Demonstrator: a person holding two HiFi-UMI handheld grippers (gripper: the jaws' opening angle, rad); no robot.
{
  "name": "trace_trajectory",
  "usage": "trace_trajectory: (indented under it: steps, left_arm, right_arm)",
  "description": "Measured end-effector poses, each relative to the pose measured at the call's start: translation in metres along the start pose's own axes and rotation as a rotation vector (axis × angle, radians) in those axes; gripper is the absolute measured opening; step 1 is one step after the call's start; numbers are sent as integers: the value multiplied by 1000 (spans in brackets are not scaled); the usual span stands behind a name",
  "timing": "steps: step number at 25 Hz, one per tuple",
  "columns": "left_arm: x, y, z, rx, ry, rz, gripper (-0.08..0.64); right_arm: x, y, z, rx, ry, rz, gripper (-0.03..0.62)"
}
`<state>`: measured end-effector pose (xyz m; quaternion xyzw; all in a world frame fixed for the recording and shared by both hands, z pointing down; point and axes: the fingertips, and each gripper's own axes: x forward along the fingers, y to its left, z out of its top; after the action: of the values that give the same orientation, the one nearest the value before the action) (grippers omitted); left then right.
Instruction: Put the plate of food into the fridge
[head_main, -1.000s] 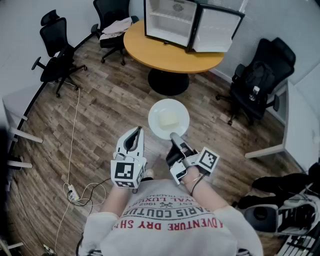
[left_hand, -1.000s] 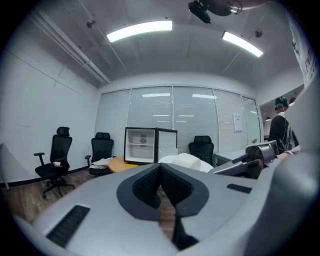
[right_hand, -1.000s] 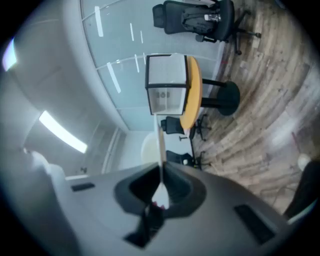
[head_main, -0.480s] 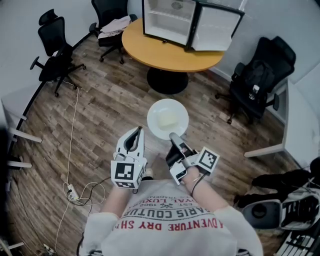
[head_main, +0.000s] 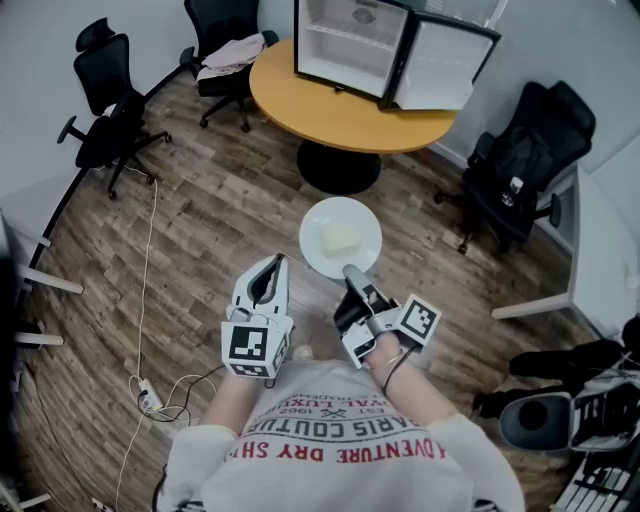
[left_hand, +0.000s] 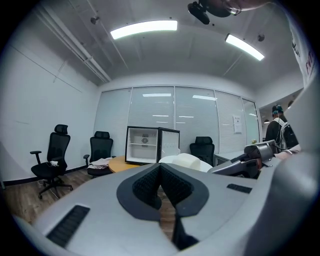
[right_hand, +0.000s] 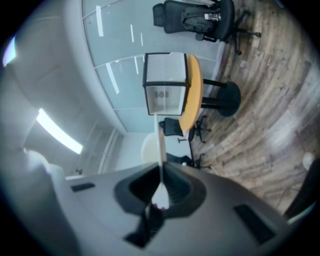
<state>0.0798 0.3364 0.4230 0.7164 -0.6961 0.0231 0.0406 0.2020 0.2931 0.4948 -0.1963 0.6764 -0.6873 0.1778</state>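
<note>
A white plate (head_main: 340, 238) with a pale block of food hangs level above the wood floor. My right gripper (head_main: 351, 272) is shut on its near rim. In the right gripper view the plate (right_hand: 161, 142) shows edge-on, running up from between the pads of the right gripper (right_hand: 160, 189). My left gripper (head_main: 271, 264) is beside the plate on the left, shut and holding nothing; its pads meet in the left gripper view (left_hand: 161, 181). The small fridge (head_main: 345, 42) stands ahead on a round orange table (head_main: 335, 112) with its door (head_main: 440, 65) swung open.
Black office chairs stand at the far left (head_main: 105, 95), behind the table (head_main: 225, 45) and at the right (head_main: 515, 170). A white desk (head_main: 590, 260) lies at the right. A cable and power strip (head_main: 150, 400) lie on the floor at my left.
The floor, cable and power strip have slid slightly toward me in the head view. Both grippers and the plate keep the same hold and places.
</note>
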Motion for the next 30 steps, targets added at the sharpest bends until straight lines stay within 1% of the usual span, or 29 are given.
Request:
trace_trajectory:
  steps: [7,11,14,19,25,27,30]
  left_arm:
    - [11,34,1,10,-2,-42,26]
    - [17,54,-6,-7,15,-14,26]
    - [30,63,-11,-12,28,4,26]
    - [65,78,-9,0,25,52,26]
    - [127,91,0,-6,23,123,26]
    - [152,91,6,11,20,141,26]
    - [194,82,16,39,9,142,26]
  right_arm:
    - [34,-2,-12,5,-16,-18,38]
    - [52,-7,-15,15,11,-40,38]
    - [67,-12,-6,21,28,-49,38]
    - [102,-16,25,37,60,-42,38]
    - [149,-10,76,34,130,-27,38]
    - [165,-5,96,35,154,-25,38]
    - [185,0,133,30,181,-19,38]
